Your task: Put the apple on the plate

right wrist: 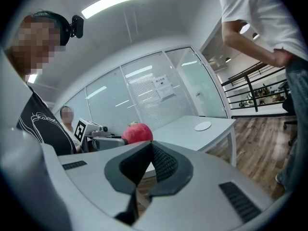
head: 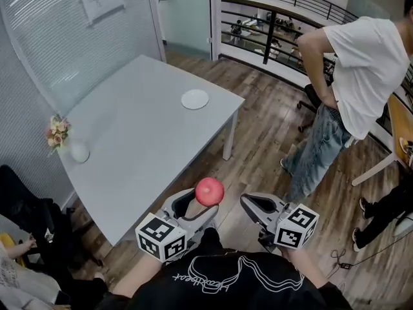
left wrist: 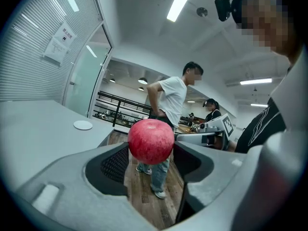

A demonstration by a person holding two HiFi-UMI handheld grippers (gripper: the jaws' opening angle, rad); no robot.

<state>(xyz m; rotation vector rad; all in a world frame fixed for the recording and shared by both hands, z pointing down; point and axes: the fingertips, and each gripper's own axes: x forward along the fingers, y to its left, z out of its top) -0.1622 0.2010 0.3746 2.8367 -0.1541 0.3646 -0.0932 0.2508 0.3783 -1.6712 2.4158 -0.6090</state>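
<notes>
A red apple (head: 209, 191) is clamped between the jaws of my left gripper (head: 205, 205), held in the air off the near corner of the table. In the left gripper view the apple (left wrist: 150, 141) fills the gap between the jaws. The small white plate (head: 195, 99) lies near the far right edge of the grey table (head: 135, 141), well beyond the apple; it also shows as the plate (left wrist: 83, 124) and the plate (right wrist: 202, 126). My right gripper (head: 246, 201) hovers to the apple's right, jaws together, holding nothing; its tips meet at the right gripper (right wrist: 148, 146).
A white vase of flowers (head: 64, 141) stands at the table's left edge. A person in a white T-shirt and jeans (head: 342, 102) stands on the wooden floor to the right. A dark railing (head: 284, 18) runs behind; a glass wall (head: 58, 37) lines the table's far left.
</notes>
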